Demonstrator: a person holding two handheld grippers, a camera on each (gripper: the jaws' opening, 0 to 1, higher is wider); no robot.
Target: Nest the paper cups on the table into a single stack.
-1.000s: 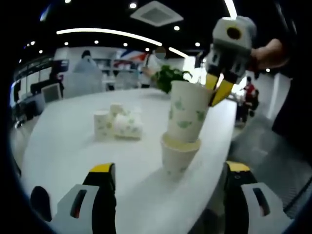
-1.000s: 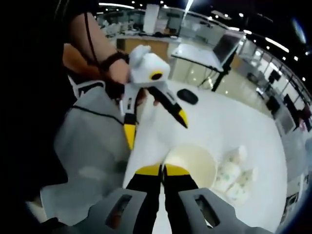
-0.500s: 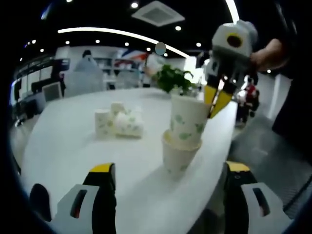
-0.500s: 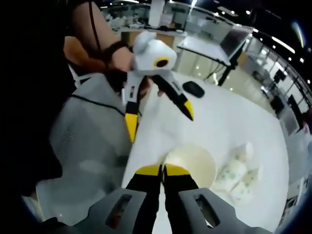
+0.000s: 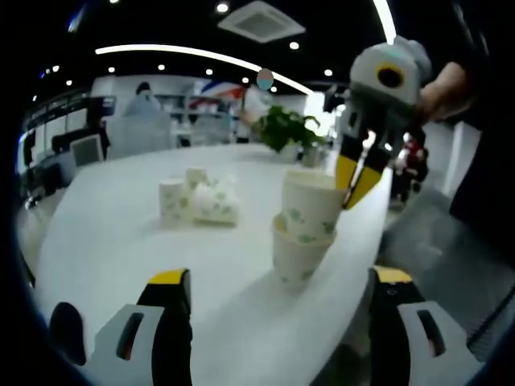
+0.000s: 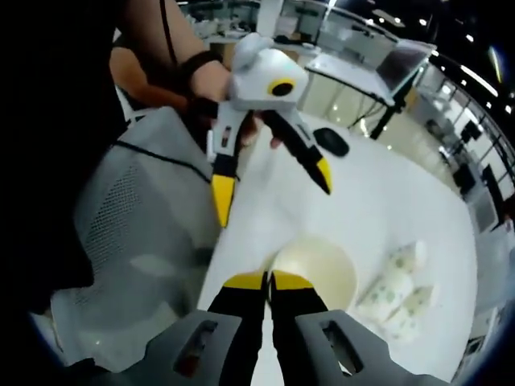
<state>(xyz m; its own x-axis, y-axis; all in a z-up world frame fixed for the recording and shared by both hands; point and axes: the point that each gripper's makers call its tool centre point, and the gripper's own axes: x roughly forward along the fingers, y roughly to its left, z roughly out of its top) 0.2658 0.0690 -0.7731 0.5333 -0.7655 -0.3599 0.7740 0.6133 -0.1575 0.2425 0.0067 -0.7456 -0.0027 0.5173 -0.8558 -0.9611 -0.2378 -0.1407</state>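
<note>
On the white surface (image 5: pixel 113 241), our right gripper (image 5: pixel 354 173) pinches the green-dotted paper cup's (image 5: pixel 310 205) rim at 3 o'clock, nesting it in the bottom cup (image 5: pixel 296 253); left gripper (image 6: pixel 269 189) jaws wide.

We are in an open-plan office: desk monitors (image 5: pixel 84 149), a ceiling air vent (image 5: pixel 259 20), strip lights (image 5: pixel 185 53) and mesh chair (image 6: pixel 137 217).

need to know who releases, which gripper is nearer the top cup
Right. The right gripper has its fingers shut on the rim of the top cup. The left gripper hangs open, apart from the cup.
</note>
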